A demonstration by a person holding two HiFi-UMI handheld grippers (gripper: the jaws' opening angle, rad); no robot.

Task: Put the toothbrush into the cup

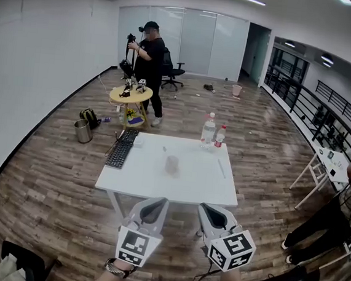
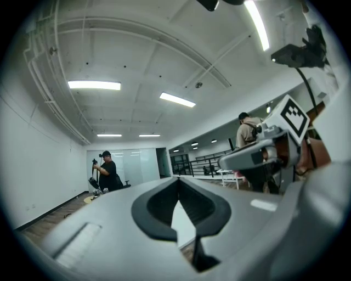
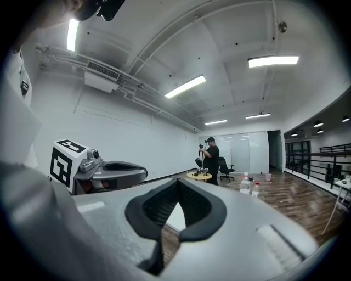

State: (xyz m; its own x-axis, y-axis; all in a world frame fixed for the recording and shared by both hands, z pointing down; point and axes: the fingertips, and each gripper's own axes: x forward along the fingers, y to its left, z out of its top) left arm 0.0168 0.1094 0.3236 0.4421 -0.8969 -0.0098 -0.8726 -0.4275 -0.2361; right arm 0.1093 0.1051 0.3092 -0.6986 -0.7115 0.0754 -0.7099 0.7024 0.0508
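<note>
A clear cup point(image 1: 172, 165) stands near the middle of the white table point(image 1: 158, 188). A thin white toothbrush point(image 1: 221, 168) lies flat to its right, near the table's right edge. My left gripper point(image 1: 155, 201) and right gripper point(image 1: 211, 208) are side by side in front of the table's near edge, well short of both objects. Both point level toward the table. In the left gripper view the left gripper point(image 2: 178, 186) has its jaws together with nothing between them. The right gripper point(image 3: 178, 186) looks the same in the right gripper view.
A black keyboard point(image 1: 121, 148) lies on the table's left end, and two bottles point(image 1: 208, 131) stand at its far edge. Beyond it a person point(image 1: 151, 60) stands by a round yellow table point(image 1: 131, 95). A metal bin point(image 1: 82, 131) stands at the left, a white folding table point(image 1: 324, 163) at the right.
</note>
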